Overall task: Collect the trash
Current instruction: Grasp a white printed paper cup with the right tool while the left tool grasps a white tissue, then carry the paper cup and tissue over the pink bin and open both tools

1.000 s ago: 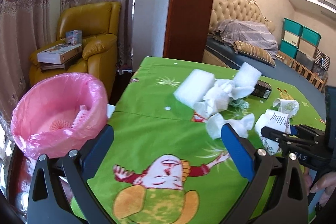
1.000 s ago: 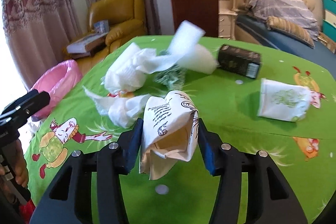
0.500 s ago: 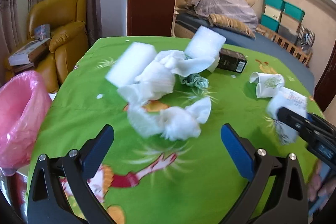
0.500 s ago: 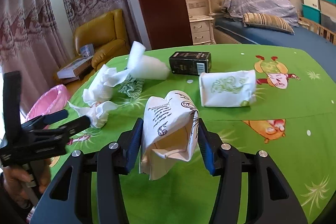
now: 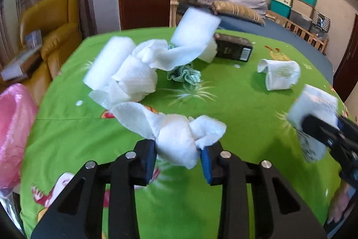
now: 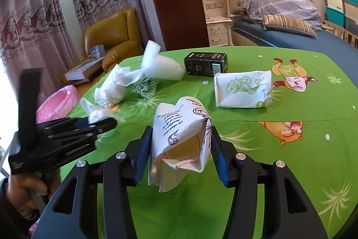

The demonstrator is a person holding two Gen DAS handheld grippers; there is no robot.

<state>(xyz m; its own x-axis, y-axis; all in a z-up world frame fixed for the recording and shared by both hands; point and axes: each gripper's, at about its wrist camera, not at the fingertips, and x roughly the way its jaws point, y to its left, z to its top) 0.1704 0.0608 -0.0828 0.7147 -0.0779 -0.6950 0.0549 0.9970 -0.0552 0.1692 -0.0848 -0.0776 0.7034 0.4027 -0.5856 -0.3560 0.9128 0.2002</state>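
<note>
Presently my left gripper point(image 5: 177, 157) is clenched on a crumpled white paper towel point(image 5: 176, 133), its blue pads pressing the wad's thick middle while loose tails trail off to either side; whether it rests on the green tablecloth point(image 5: 223, 104) or has just cleared it, I cannot tell. My right gripper point(image 6: 180, 149) is clamped on a crushed paper cup point(image 6: 181, 127) printed with dark script, held just above the cloth. Both pieces I judge very light, soft and easily deformed: the towel is best taken at its dense core, since a grip on a tail would let it unfurl or tear, and the cup is best pinched across its flattened walls, which yield but do not slip against the pads. Counted on the table: one further crushed cup with a green motif point(image 5: 279, 75), one larger bundle of white paper towel point(image 5: 134, 75), two white foam blocks point(image 5: 194, 33), one crumpled green-patterned wrapper point(image 5: 184, 75), and one black carton point(image 5: 232, 49). One pink-lined waste bin point(image 5: 13, 131) stands off the table's left edge, near my left gripper, well apart from my right.
</note>
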